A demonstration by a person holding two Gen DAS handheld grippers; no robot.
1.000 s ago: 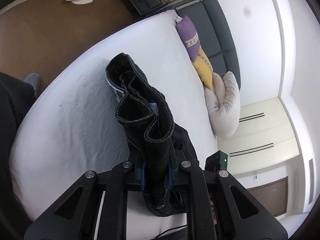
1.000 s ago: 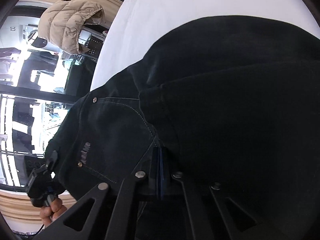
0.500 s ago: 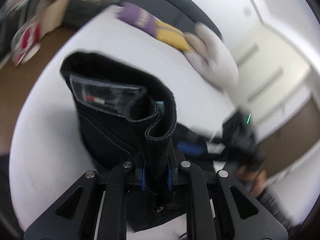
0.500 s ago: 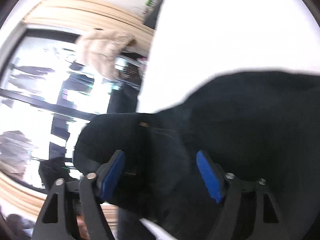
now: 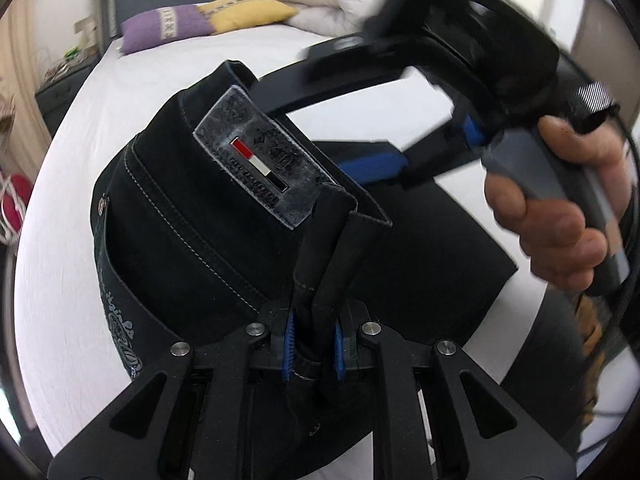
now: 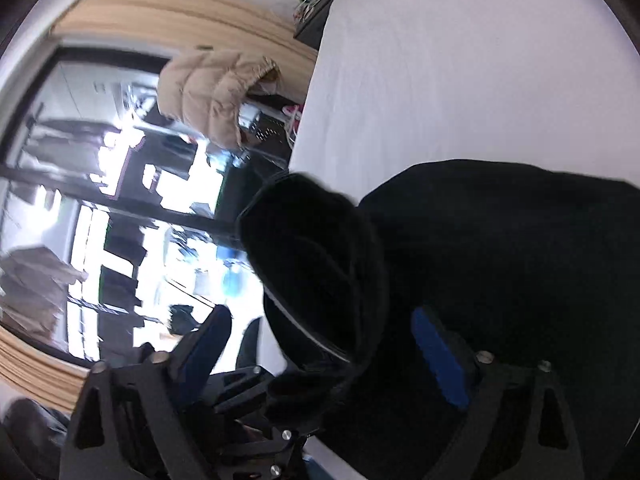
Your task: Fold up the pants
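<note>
Left wrist view: waistband of pants is clamped in left tongs.
Right tongs: just opened wide, pants released onto bed.
Meaning: fold half laid.

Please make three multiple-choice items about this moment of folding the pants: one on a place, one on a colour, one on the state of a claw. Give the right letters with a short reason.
1. Where do the black pants lie?
A. on a white bed
B. on a wooden floor
C. in a basket

2. What colour is the cushion next to the purple cushion?
A. green
B. yellow
C. red

3. How is the left claw?
A. open and empty
B. out of view
C. shut on the pants' waistband

Answers:
1 A: the white bed shows around the pants.
2 B: the yellow cushion touches the purple one.
3 C: its blue pads press folded waistband layers; the right claw stands open.
</note>
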